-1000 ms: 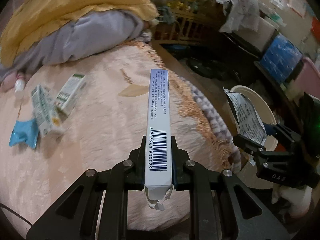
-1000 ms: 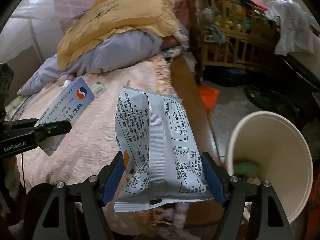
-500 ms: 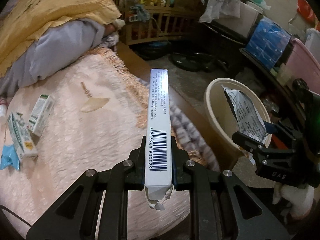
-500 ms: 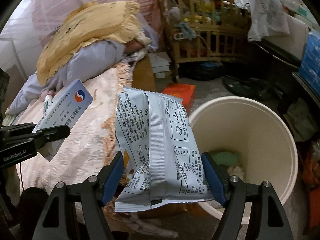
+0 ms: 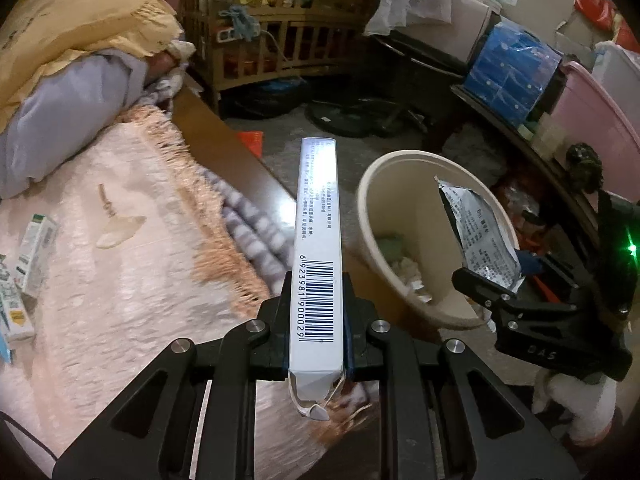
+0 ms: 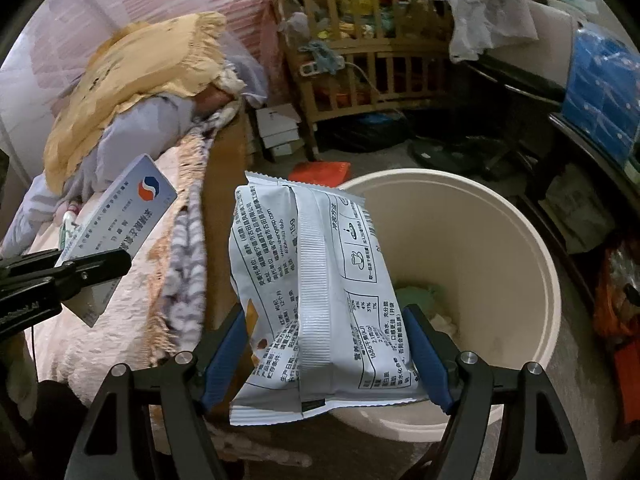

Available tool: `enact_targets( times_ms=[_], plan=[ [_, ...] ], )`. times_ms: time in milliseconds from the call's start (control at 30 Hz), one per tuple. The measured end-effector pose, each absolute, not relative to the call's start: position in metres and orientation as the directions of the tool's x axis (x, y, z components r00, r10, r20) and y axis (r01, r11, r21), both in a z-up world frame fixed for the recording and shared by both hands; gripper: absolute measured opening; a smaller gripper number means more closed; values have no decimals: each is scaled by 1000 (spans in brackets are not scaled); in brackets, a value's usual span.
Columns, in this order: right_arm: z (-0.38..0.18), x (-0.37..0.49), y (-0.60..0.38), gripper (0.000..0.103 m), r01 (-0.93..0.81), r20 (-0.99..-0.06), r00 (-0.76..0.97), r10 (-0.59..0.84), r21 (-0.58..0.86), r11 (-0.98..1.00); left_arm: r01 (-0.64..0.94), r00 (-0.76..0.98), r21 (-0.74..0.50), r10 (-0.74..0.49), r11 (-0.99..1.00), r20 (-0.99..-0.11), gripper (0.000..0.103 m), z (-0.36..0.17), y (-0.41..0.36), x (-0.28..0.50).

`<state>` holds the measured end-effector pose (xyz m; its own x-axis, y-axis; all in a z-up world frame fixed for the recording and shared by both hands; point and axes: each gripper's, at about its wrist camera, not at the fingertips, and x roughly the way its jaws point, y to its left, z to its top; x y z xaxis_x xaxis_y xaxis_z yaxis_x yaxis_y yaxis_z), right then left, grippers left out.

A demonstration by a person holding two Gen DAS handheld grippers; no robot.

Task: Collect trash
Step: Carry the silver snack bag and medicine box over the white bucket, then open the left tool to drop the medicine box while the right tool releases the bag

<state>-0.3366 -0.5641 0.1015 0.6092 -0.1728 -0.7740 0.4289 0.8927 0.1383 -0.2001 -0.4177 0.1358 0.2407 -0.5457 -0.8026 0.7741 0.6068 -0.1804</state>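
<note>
My left gripper is shut on a long white carton with a barcode, held over the bed's edge just left of the cream trash bin. My right gripper is shut on a silver-white snack wrapper, held at the near left rim of the bin. The bin holds green and white scraps. The right gripper with the wrapper shows in the left wrist view over the bin's right side. The left gripper with the carton shows in the right wrist view.
Several small green-white boxes lie on the pink bedspread at far left. Yellow and grey bedding is piled at the bed's head. A wooden crib, blue boxes and floor clutter stand beyond the bin.
Both grippers have swung right, away from the bed toward the bin. The wrapper now hangs at the bin's rim and the carton is close beside the bin.
</note>
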Motion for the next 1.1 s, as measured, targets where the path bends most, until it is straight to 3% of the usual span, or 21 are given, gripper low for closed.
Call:
enact_targets(
  times_ms=[1100],
  plan=[
    [75, -366, -635, 77, 596, -777, 583, -239, 208, 776, 821, 110, -260, -587, 509, -802, 16, 110, -517, -216]
  ],
)
